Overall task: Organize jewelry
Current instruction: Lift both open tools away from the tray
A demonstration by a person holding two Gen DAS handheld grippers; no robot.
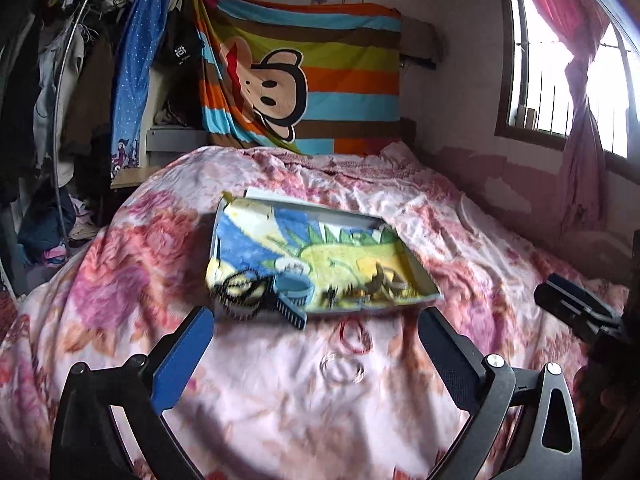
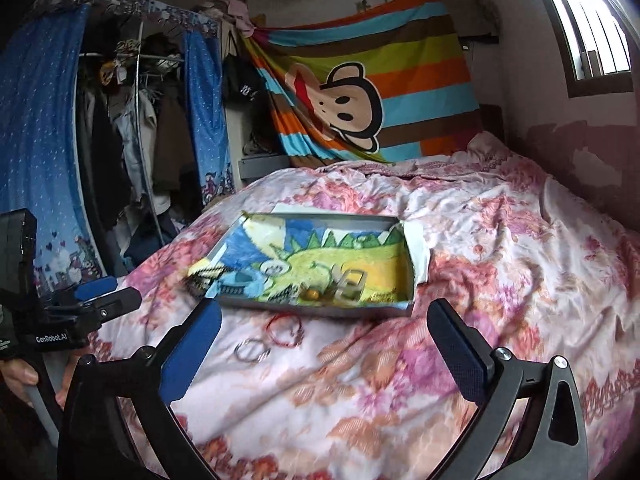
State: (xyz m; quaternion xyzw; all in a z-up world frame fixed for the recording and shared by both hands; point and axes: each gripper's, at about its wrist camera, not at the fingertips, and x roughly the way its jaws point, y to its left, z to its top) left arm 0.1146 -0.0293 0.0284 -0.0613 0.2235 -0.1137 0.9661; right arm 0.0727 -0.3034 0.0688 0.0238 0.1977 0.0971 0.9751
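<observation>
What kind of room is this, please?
Most likely a bedroom: a bed with a pink floral quilt, a clothes rack full of hanging garments, and a curtained window.

**Daylit, soft, heavy fisheye**

Daylight enters via the window [image 1: 560, 60] at upper right in both views; panes blown out, pink cast on the curtain [image 1: 580, 128]. Wardrobe area [image 2: 132, 132] at left sits dim. Motion blur smears the tray [image 1: 420, 276] contents and the quilt [image 2: 500, 240] print. Strong barrel distortion, black vignette at the corners. Soft shadows beneath the fingers, lower frame.
</observation>
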